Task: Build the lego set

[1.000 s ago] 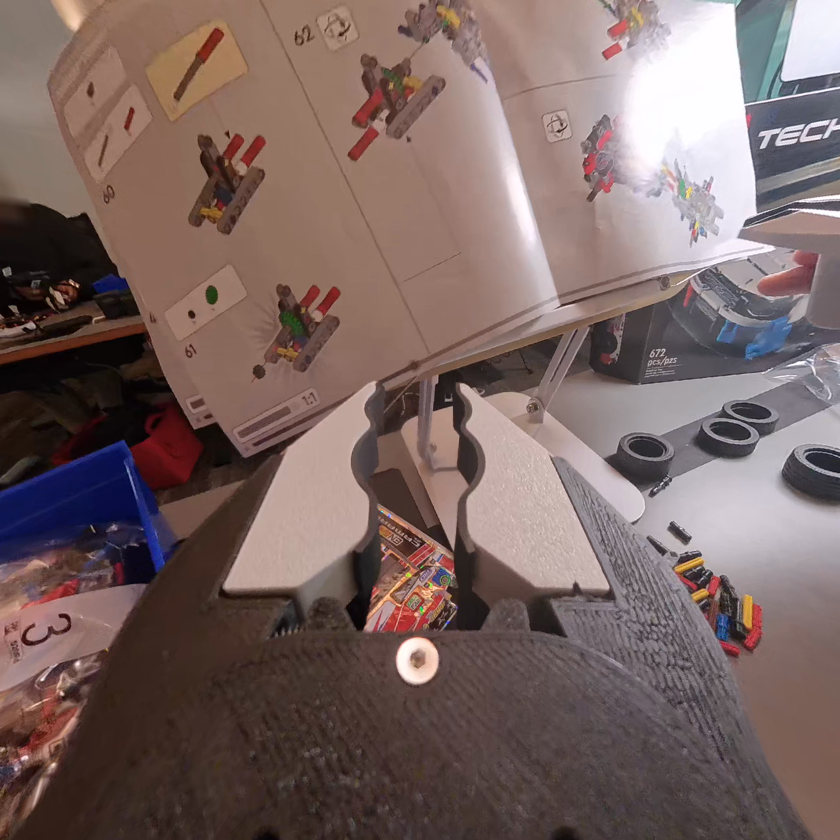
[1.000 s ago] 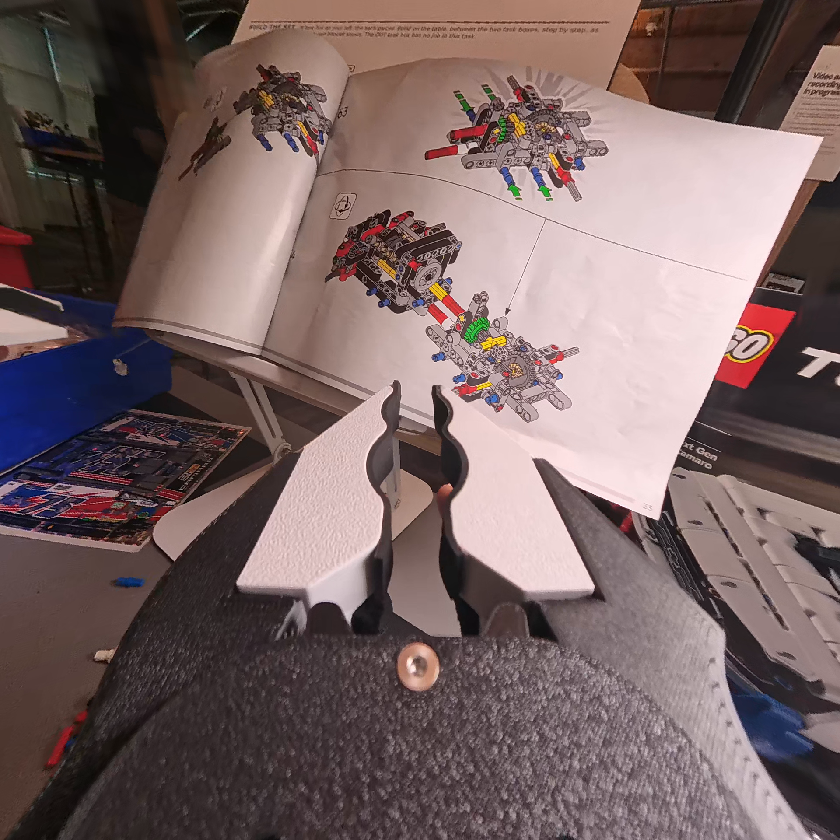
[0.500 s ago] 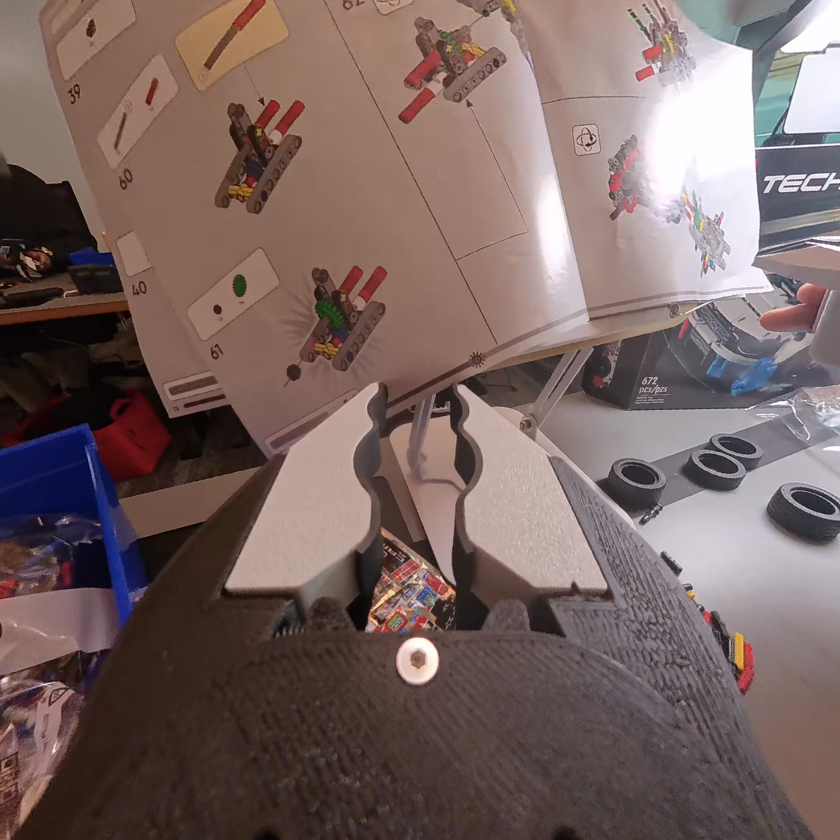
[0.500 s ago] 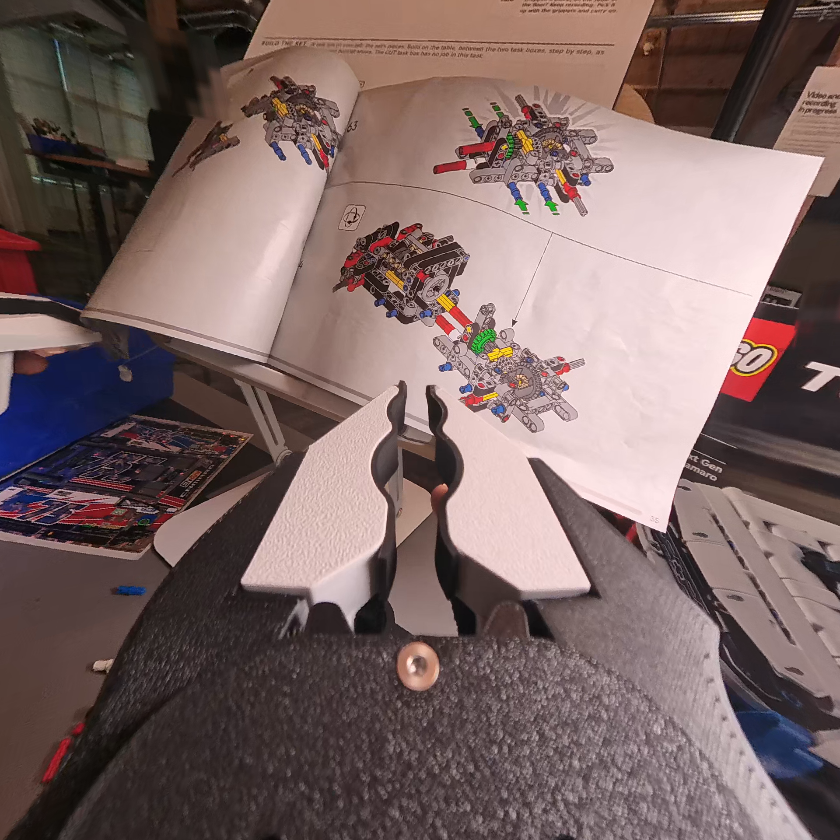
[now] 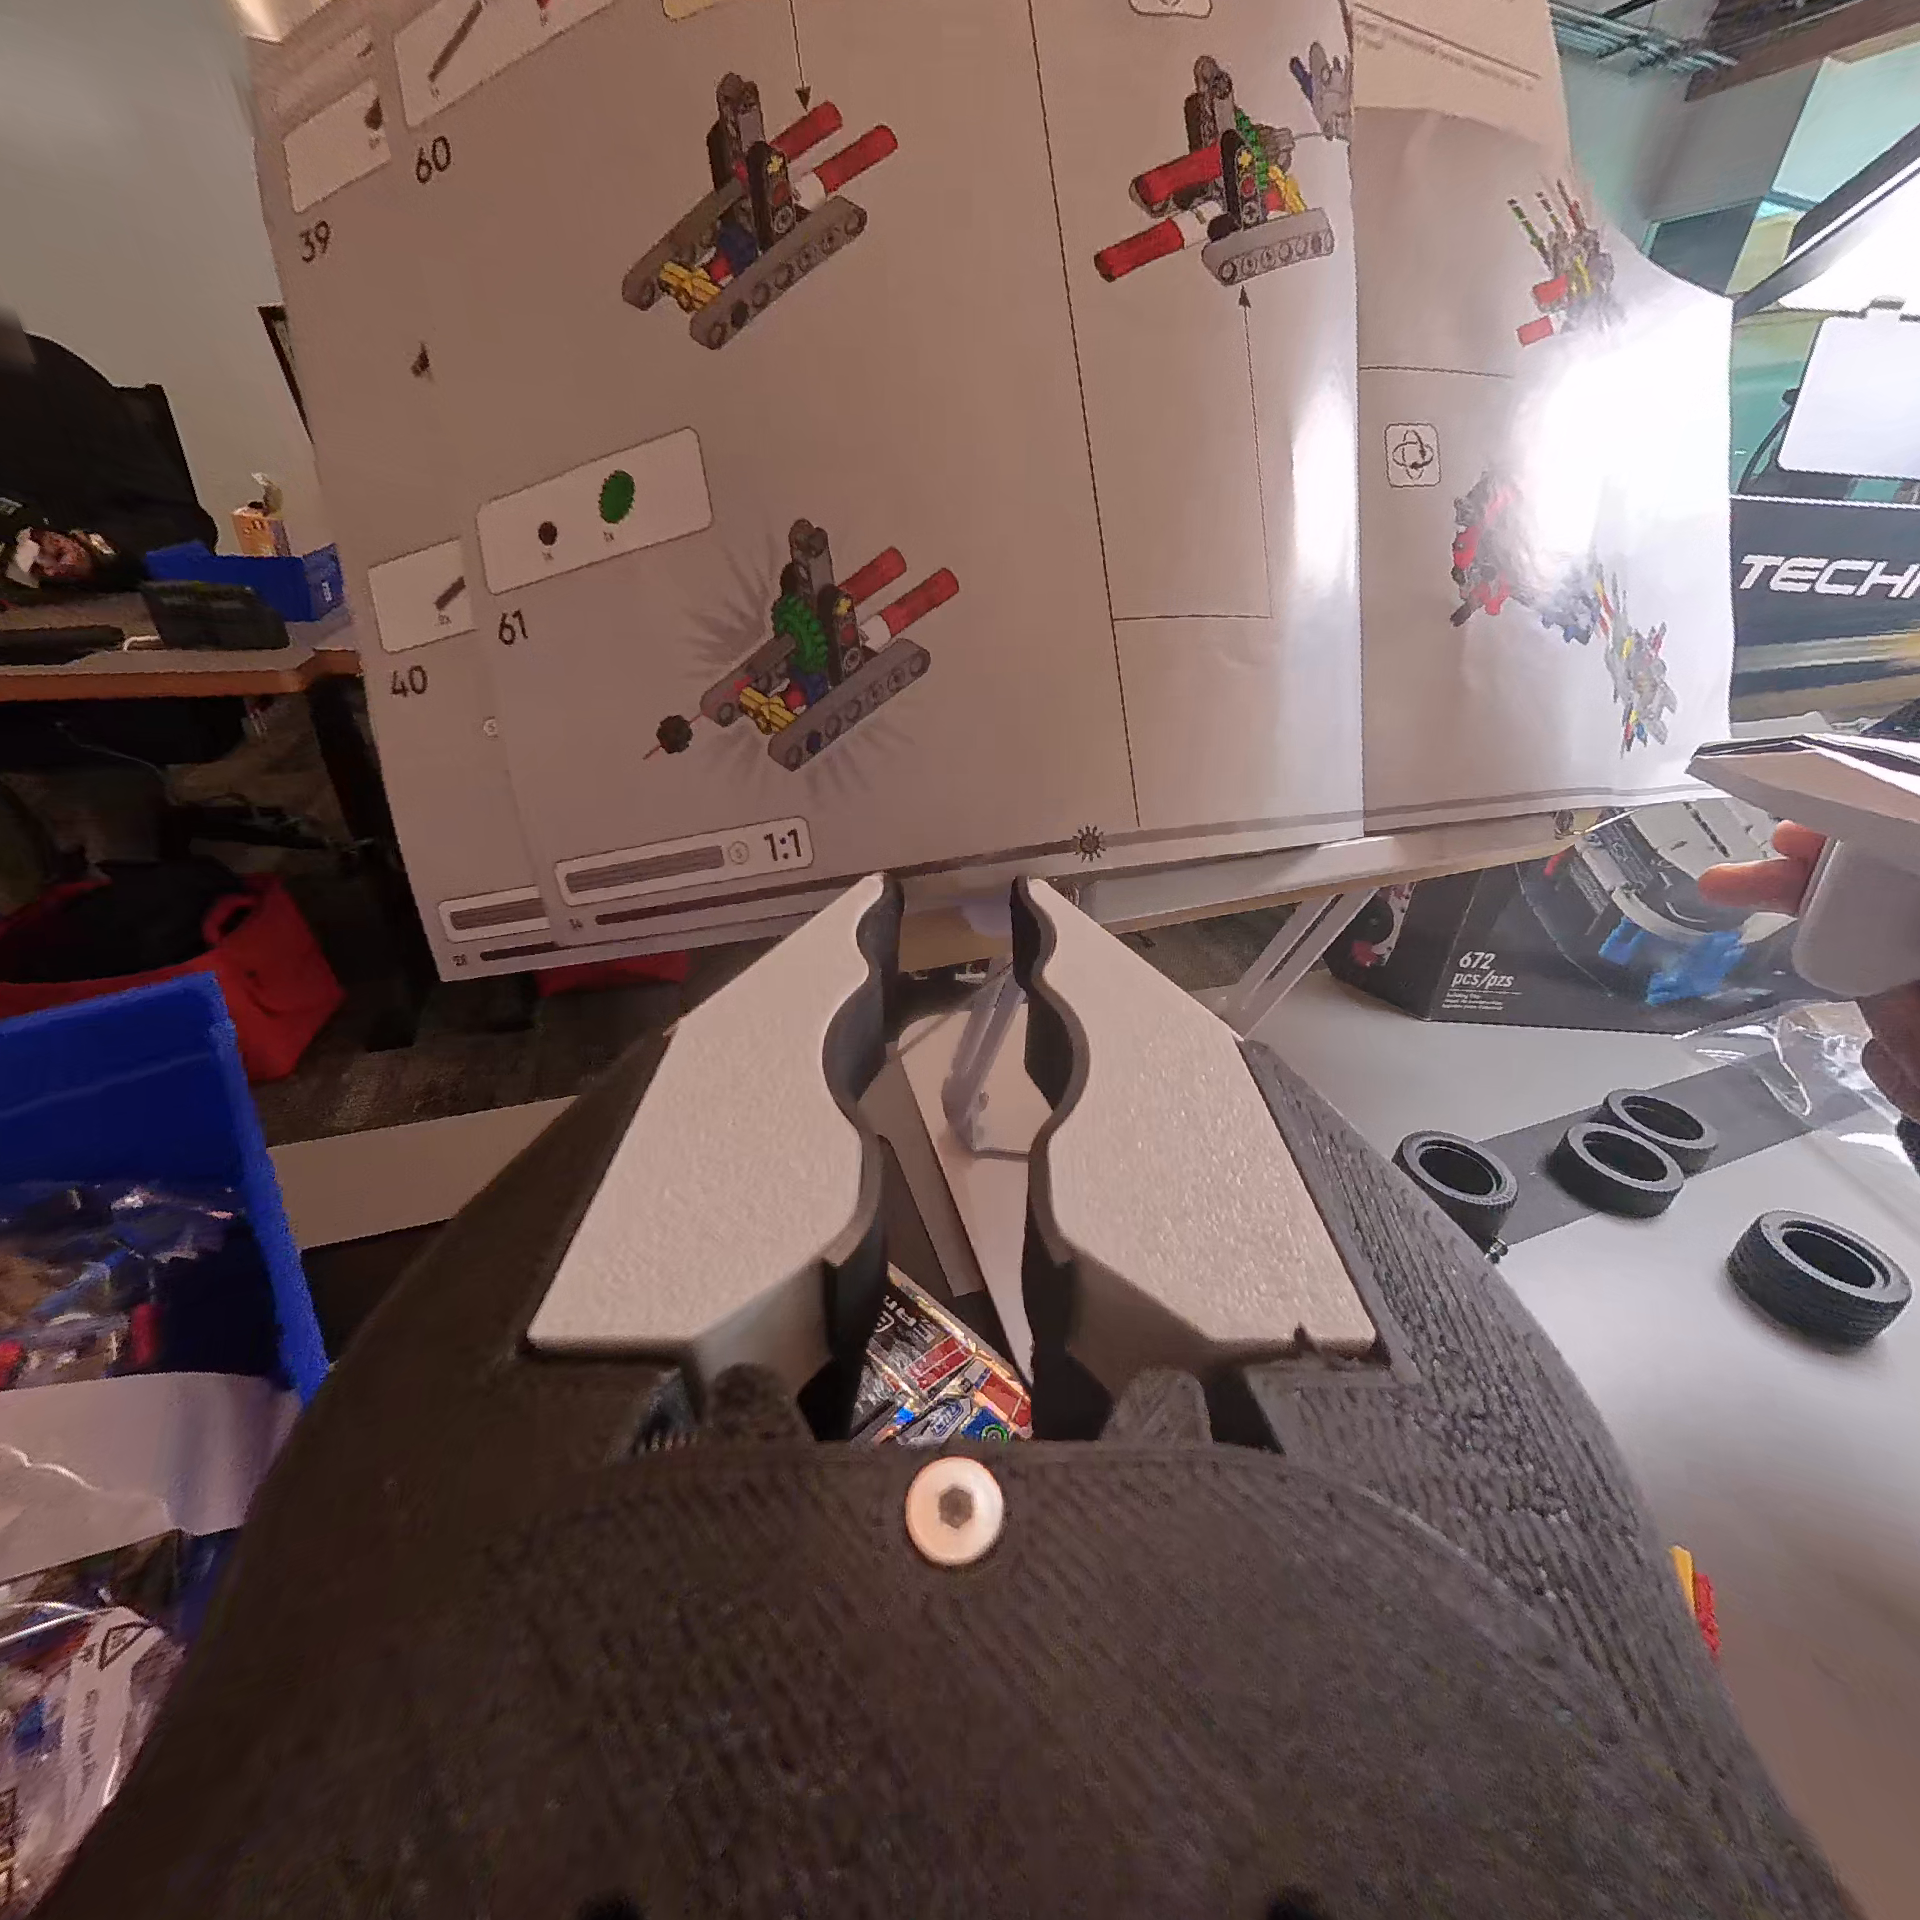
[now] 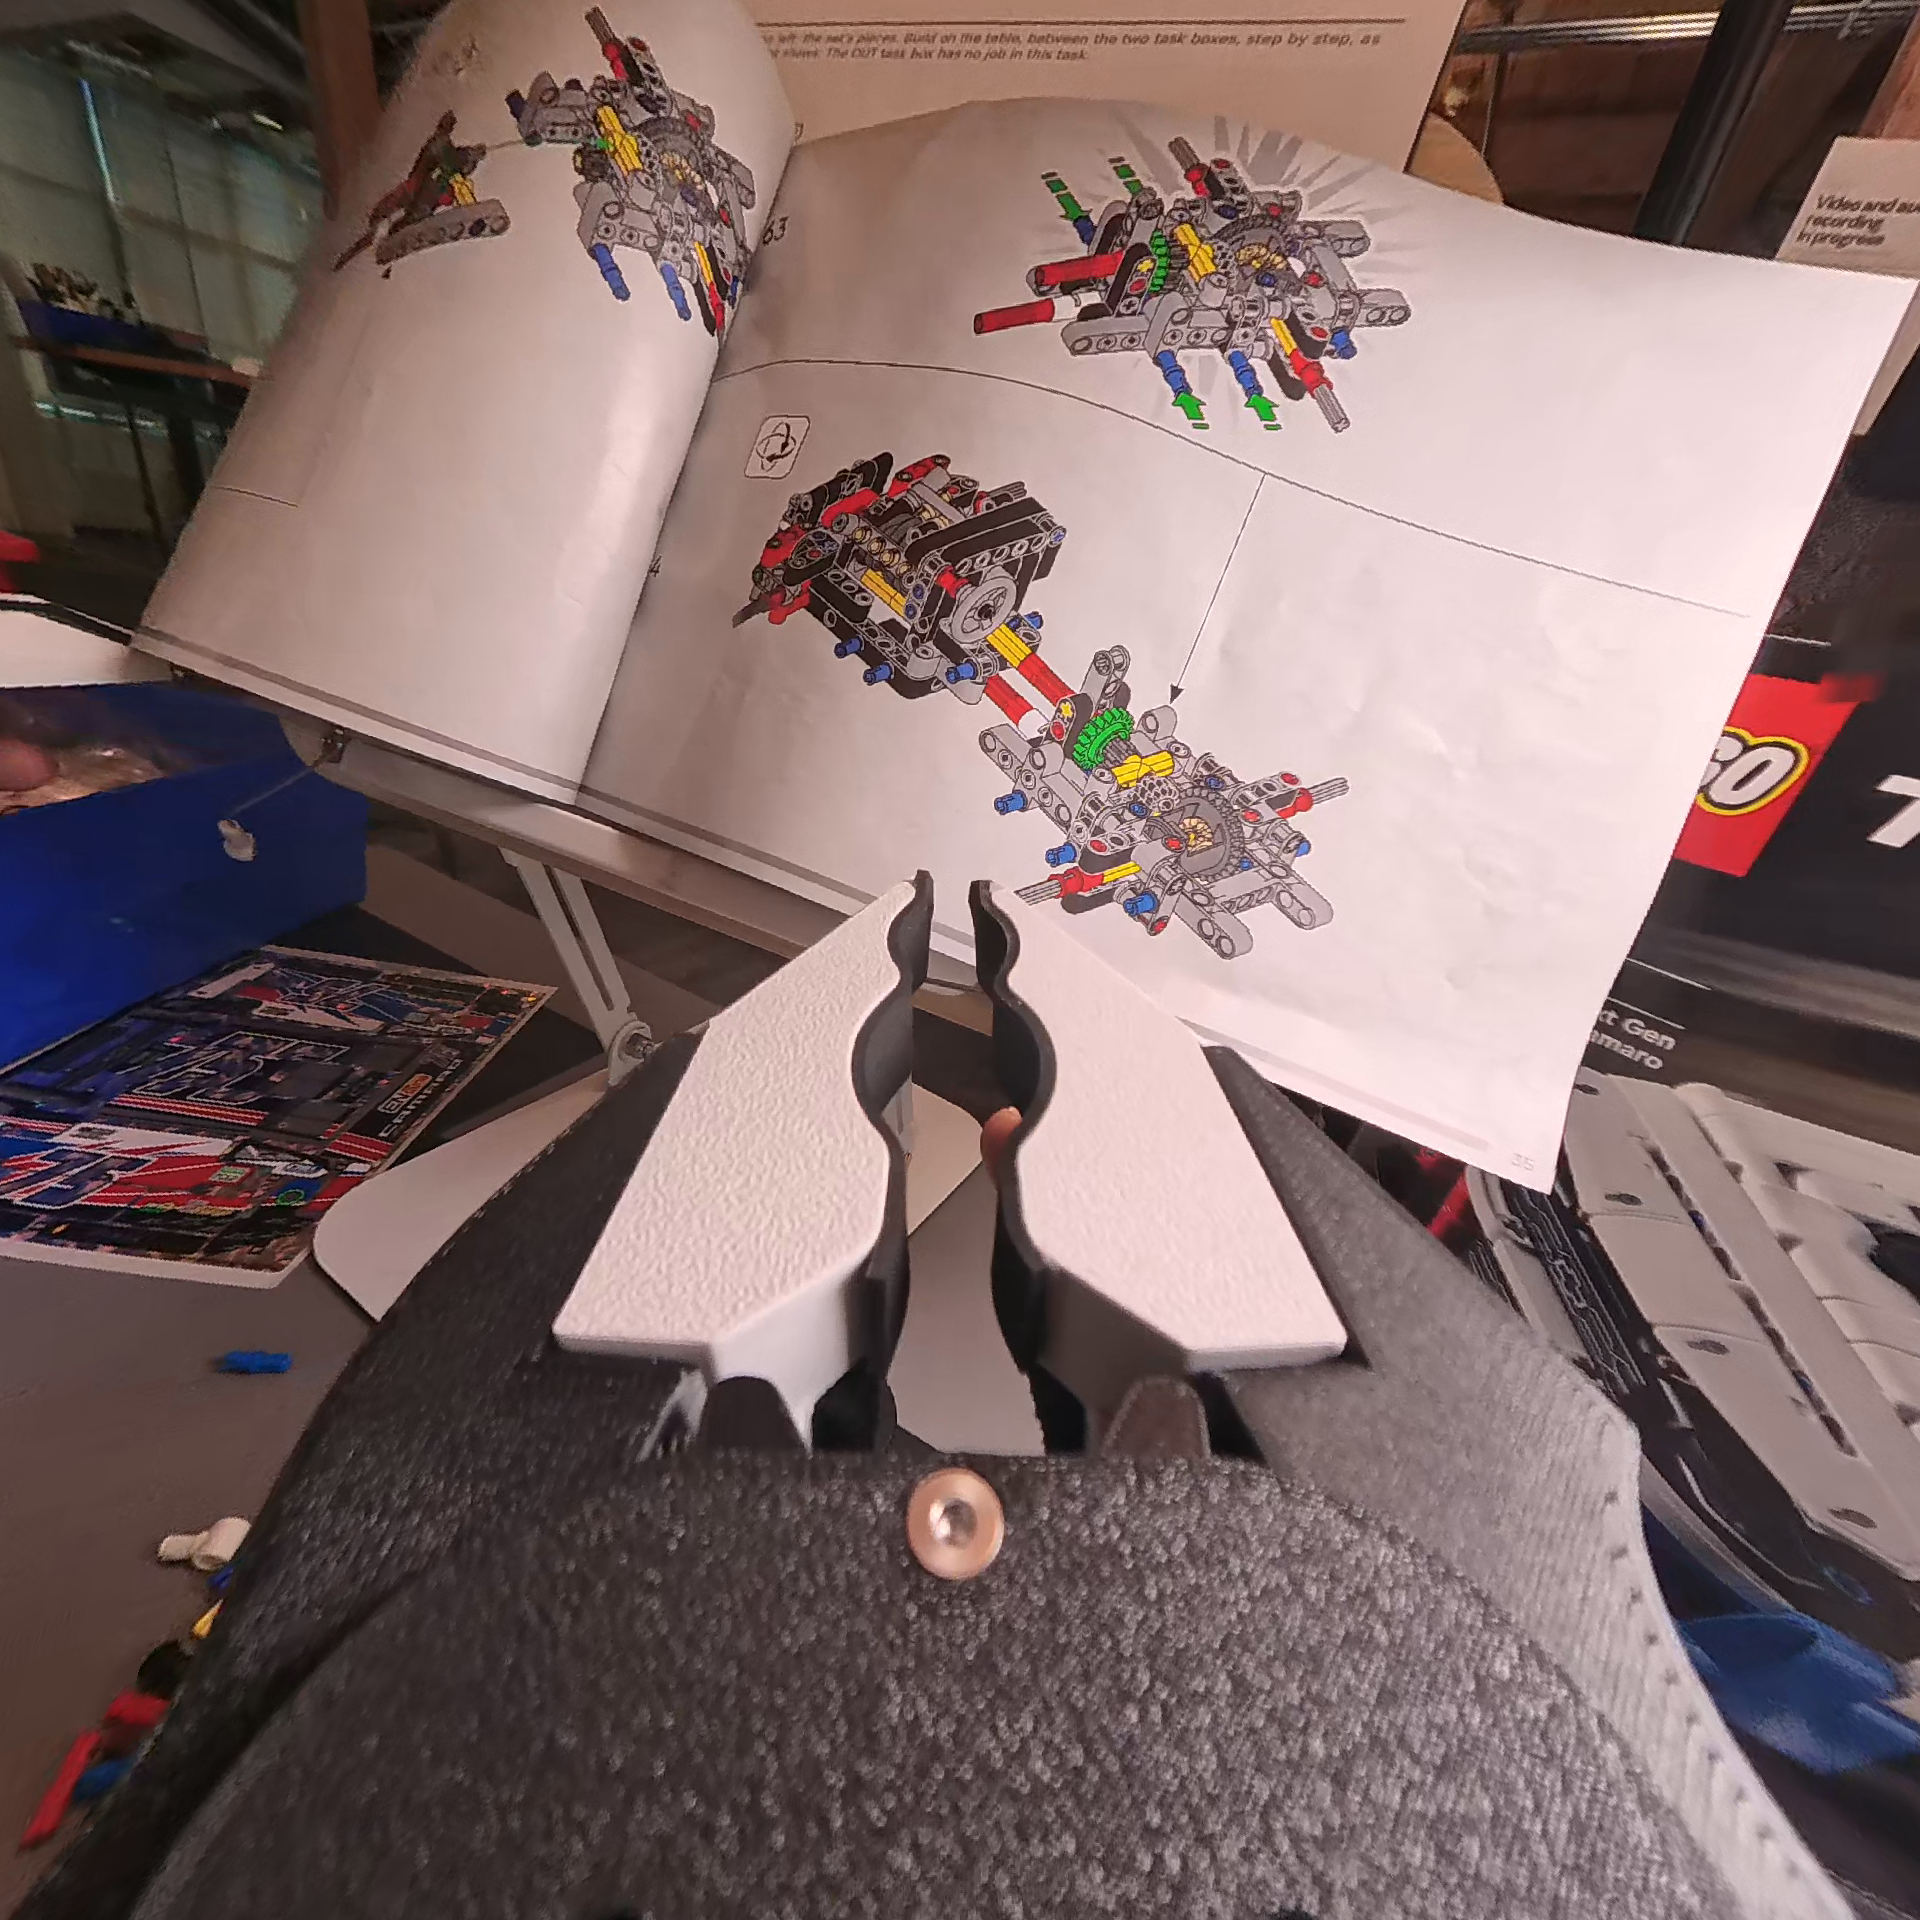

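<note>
Both tongs are up at the instruction booklet [image 5: 852, 436], w/ no part in either. The left tongs [image 5: 951, 899] sit just under the booklet's bottom edge, gap narrow but clearly open, nothing between the tips. The right tongs [image 6: 951, 899] point at the lower edge of the right-hand page, nearly closed w/ only a thin slit left; a small tan bit shows deep in the gap, can't tell what it is.

What's changed vs a second ago: the left tongs have pushed in closer to the booklet, so its left pages now fill the view above the tips, and an under-page now peeks out at the left edge. The right tongs have also come nearer, and their gap has narrowed a little. Judgement: this is a reading or page-handling pause, not assembly; build progress stalls until a piece is fetched.

Lego parts are all away from the tips: three tyres [image 5: 1455, 1184] on the tabletop [image 5: 1662, 1455] to the right of the left tongs, bagged pieces in the blue bin [image 5: 145, 1122] to their left, loose pins [image 6: 255, 1361] lower left of the right tongs, beside the sticker sheet [image 6: 239, 1101].
</note>
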